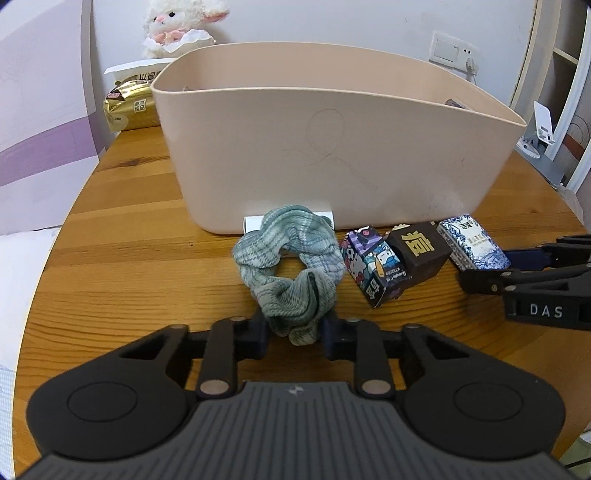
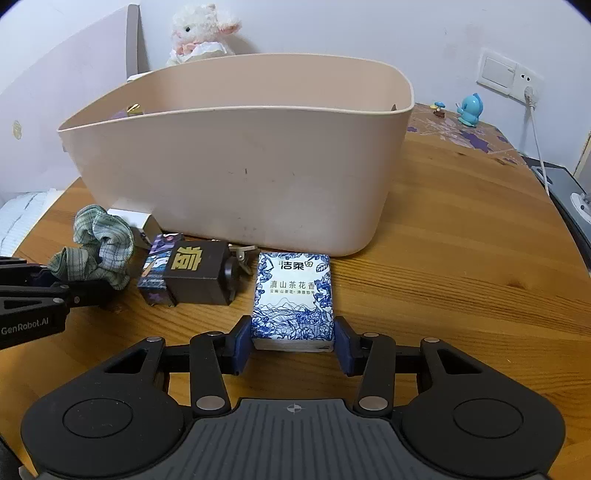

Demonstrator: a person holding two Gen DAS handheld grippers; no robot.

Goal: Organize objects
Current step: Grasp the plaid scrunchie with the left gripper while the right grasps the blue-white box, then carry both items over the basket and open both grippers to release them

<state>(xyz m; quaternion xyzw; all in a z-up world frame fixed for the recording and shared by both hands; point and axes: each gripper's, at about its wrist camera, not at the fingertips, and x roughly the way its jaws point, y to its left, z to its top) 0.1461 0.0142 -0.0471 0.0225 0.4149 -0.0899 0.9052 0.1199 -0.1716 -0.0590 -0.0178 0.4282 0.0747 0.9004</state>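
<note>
A green plaid scrunchie (image 1: pixel 288 229) lies on the wooden table in front of a beige plastic bin (image 1: pixel 332 155). My left gripper (image 1: pixel 295 328) is shut on its near edge. To its right stand a cartoon-printed box (image 1: pixel 373 269), a dark box with a gold character (image 1: pixel 421 254) and a blue-and-white tissue pack (image 1: pixel 472 243). In the right wrist view the tissue pack (image 2: pixel 293 295) lies flat, and my right gripper (image 2: pixel 292 341) is shut on its near end, pads against both sides. The left gripper (image 2: pixel 55 284) shows at the left edge with the scrunchie (image 2: pixel 99 240).
A small white box (image 1: pixel 255 223) sits behind the scrunchie against the bin. A metal clip (image 2: pixel 242 254) lies beside the dark box (image 2: pixel 195 273). A plush sheep (image 1: pixel 177 26) and a gold packet (image 1: pixel 129 107) stand behind the bin. A blue figurine (image 2: pixel 469 110) is far right.
</note>
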